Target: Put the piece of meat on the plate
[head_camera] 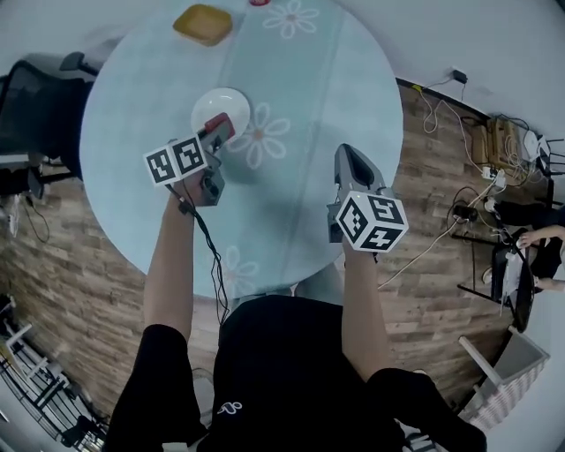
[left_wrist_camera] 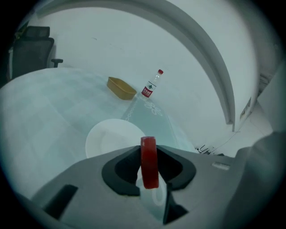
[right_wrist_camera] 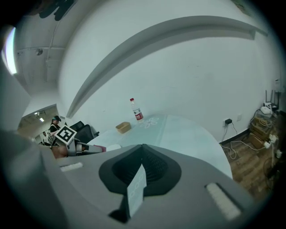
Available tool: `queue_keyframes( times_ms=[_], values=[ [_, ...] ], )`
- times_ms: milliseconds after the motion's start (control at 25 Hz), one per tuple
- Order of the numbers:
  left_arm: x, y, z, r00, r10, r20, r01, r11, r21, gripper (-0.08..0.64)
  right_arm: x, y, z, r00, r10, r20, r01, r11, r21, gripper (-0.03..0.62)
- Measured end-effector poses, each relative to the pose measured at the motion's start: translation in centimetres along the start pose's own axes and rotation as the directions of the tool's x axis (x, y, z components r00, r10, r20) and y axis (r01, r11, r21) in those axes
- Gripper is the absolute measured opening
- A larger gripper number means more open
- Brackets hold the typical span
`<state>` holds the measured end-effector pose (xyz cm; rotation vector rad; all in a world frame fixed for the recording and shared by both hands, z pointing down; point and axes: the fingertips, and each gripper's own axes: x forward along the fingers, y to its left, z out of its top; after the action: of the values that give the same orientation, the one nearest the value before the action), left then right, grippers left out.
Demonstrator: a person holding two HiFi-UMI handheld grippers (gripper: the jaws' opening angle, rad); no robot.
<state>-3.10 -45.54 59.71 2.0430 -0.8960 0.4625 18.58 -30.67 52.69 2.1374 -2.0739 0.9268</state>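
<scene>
Evidently we pinch the piece of meat (left_wrist_camera: 149, 161) in our left gripper (head_camera: 220, 132) at the near rim of the plate (head_camera: 212, 106), ready for lowering. Our right gripper (head_camera: 348, 154), closed and empty, hangs clear.

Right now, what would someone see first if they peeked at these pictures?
The red piece of meat jumps out first, pinched upright in the left gripper at the near edge of the white plate. Next comes the big round flowery table, with a yellow bowl at its far side. The right gripper hovers shut and empty.
</scene>
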Motion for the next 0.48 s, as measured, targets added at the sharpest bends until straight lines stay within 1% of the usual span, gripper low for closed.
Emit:
queue_keyframes(
  times_ms=[80, 240, 360, 480],
  values=[
    [1.3, 0.8, 0.7, 1.0, -0.01, -0.009, 0.009, 0.999, -0.043, 0.094, -0.1, -0.3, -0.1, 1.0, -0.017, 0.002, 0.017, 1.0, 0.006, 0.009],
    [3.1, 2.1, 1.3, 1.0, -0.008, -0.028, 0.004, 0.99, -0.138, 0.094, 0.0, -0.3, 0.1, 1.0, -0.029, 0.005, 0.029, 1.0, 0.008, 0.009],
    [4.1, 2.5, 1.1, 0.998, 0.0, -0.059, -0.009, 0.988, -0.152, 0.095, 0.1, 0.0, 0.0, 1.0, -0.029, 0.0, 0.029, 1.0, 0.004, 0.009],
    [4.6, 2.8, 1.2, 0.997, 0.003, -0.073, -0.015, 0.987, -0.16, 0.098, 0.3, 0.4, -0.2, 1.0, -0.021, -0.01, 0.021, 1.0, -0.009, 0.009]
  ],
)
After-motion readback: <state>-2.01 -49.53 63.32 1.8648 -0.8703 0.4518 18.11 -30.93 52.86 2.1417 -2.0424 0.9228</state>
